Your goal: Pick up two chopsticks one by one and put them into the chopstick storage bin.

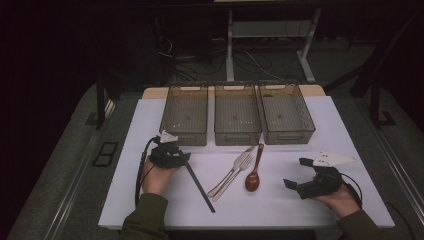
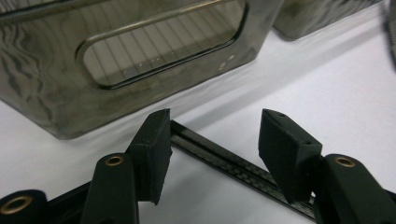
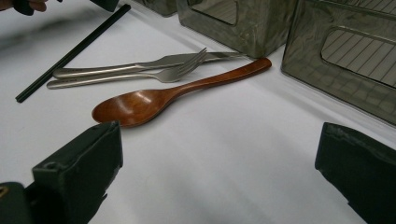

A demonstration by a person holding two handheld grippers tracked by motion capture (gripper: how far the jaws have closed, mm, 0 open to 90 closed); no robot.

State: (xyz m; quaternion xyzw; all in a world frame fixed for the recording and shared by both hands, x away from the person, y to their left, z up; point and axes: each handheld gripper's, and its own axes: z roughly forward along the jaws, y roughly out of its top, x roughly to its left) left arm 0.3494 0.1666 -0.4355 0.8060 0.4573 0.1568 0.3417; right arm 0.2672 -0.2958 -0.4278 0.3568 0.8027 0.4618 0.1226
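Note:
A pair of black chopsticks (image 1: 200, 187) lies slanted on the white mat, its far end at my left gripper (image 1: 184, 159). In the left gripper view the chopsticks (image 2: 219, 156) run across the gap between the two jaws of my left gripper (image 2: 215, 140), and the pads stand apart from them. A brown wooden spoon (image 1: 253, 177) and a steel fork and knife (image 1: 230, 177) lie at the mat's middle. My right gripper (image 1: 298, 173) rests at the right with its jaws wide and nothing between them. The right gripper view shows the spoon (image 3: 154, 100) just ahead of that gripper (image 3: 219, 154).
Three smoky clear bins (image 1: 185, 112) (image 1: 236, 112) (image 1: 286, 110) stand side by side along the mat's far edge. The left bin's handle wall (image 2: 140, 51) is close in front of my left gripper. Bare mat (image 1: 280, 205) lies between the spoon and the front edge.

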